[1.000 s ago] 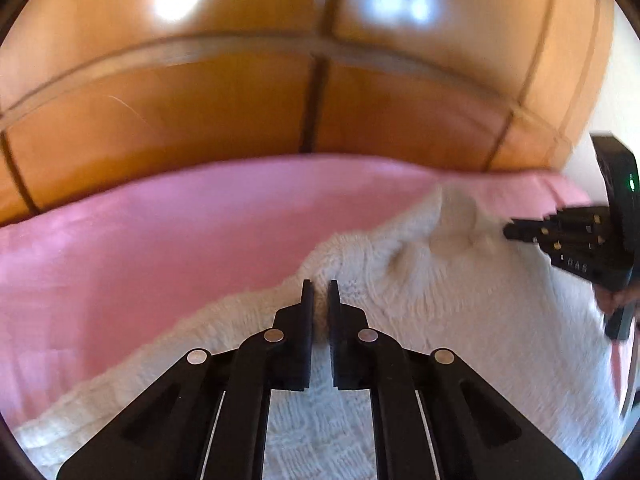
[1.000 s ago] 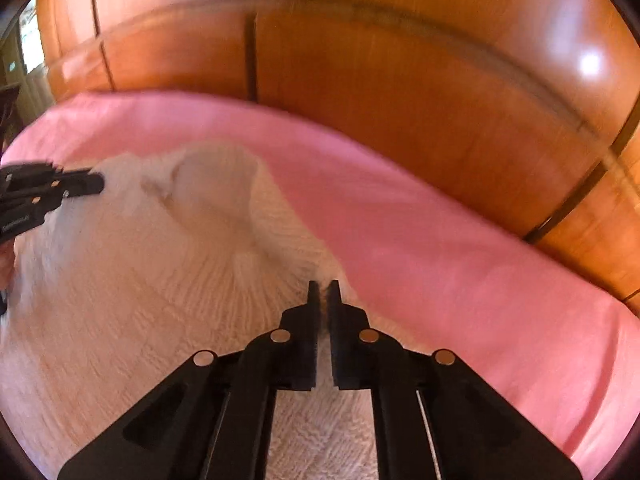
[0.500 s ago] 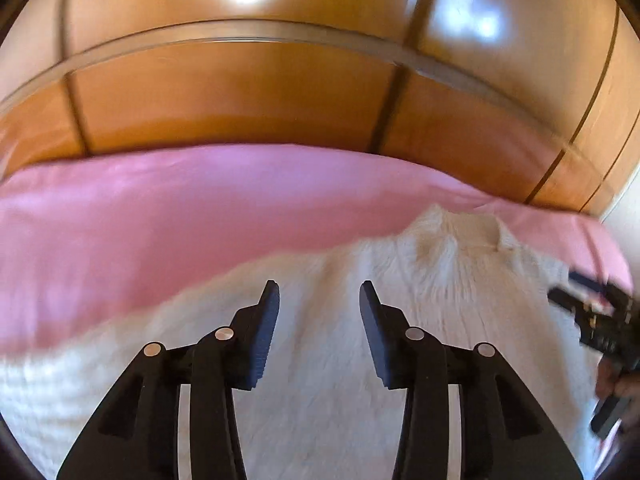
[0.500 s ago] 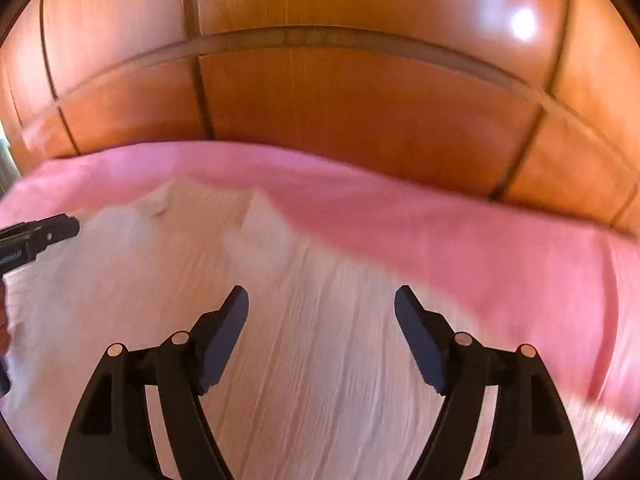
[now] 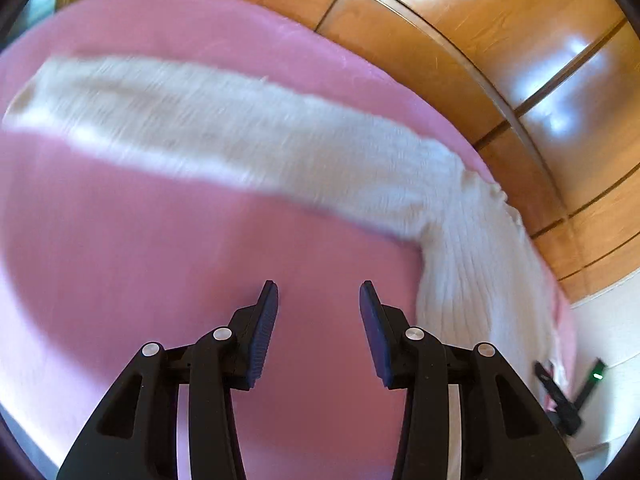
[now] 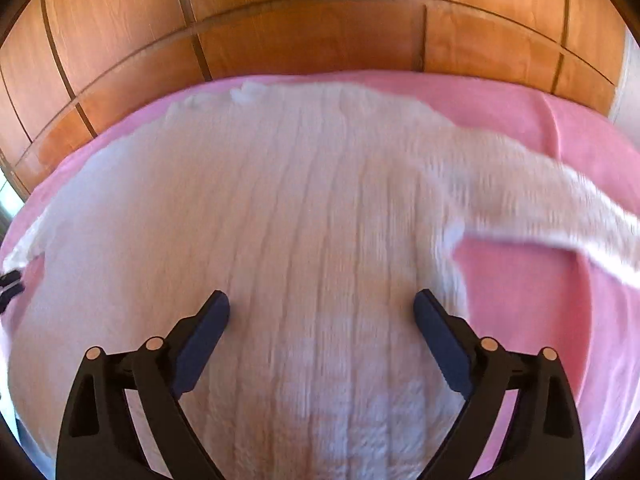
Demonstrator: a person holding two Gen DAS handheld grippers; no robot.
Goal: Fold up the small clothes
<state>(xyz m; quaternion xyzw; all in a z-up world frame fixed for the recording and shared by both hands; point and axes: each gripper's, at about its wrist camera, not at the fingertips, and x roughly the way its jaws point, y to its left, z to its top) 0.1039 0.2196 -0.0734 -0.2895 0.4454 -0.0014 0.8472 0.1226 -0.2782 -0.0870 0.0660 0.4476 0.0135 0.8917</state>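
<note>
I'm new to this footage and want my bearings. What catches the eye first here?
A white knit sweater lies spread flat on a pink cover, one sleeve stretched out sideways, with wood panelling behind. Both grippers hold nothing: the left gripper over bare pink, the right gripper opening over the sweater's body.

The sweater (image 6: 304, 240) was white and fuzzy, with knitted lines running down it. The bed cover (image 5: 168, 264) under it was plain pink. The wall panels (image 6: 320, 32) behind were shiny orange-brown wood with dark lines. The tongs (image 6: 322, 312) were black with dark blue pads (image 6: 202, 340)
</note>
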